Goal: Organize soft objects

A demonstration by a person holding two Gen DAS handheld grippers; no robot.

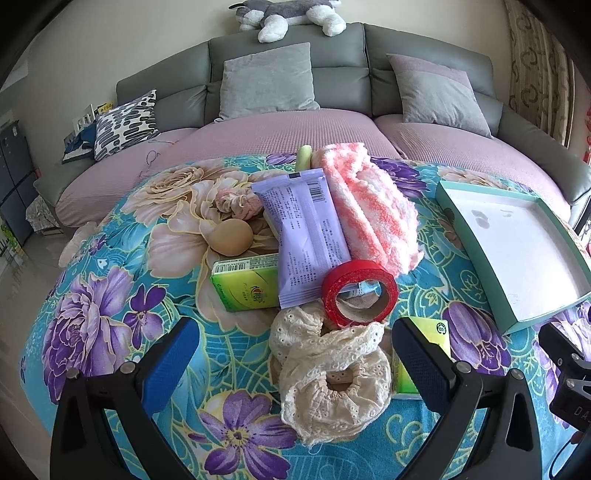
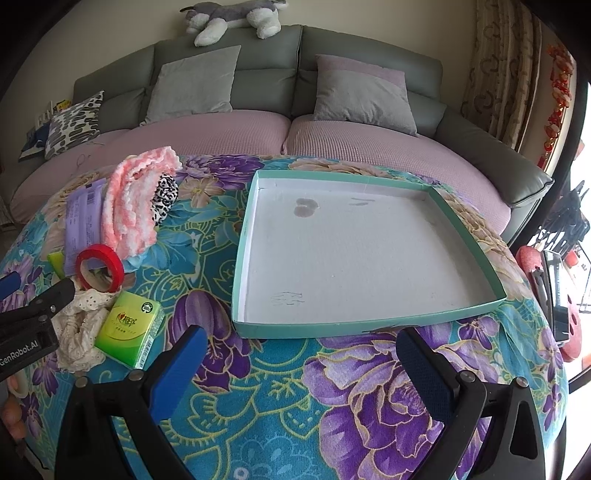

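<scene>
A cream lace scrunchie (image 1: 332, 376) lies between the open fingers of my left gripper (image 1: 295, 363), which hangs just above it. Behind it are a red tape roll (image 1: 360, 297), a purple packet (image 1: 304, 236), a pink-white fuzzy cloth (image 1: 369, 206), a beige egg-shaped sponge (image 1: 231, 236), a pink scrunchie (image 1: 236, 203) and green tissue packs (image 1: 245, 286). My right gripper (image 2: 299, 365) is open and empty, just in front of the teal tray (image 2: 369, 325). The lace scrunchie (image 2: 81, 332), green pack (image 2: 129, 334) and leopard scrunchie (image 2: 164, 197) show at its left.
The table wears a floral blue cloth (image 2: 277, 424). The tray (image 1: 476, 254) is white inside and holds nothing. A grey-pink sofa (image 1: 295, 129) with cushions stands behind the table, with a plush dog (image 1: 288, 14) on top. A curtain hangs at the right.
</scene>
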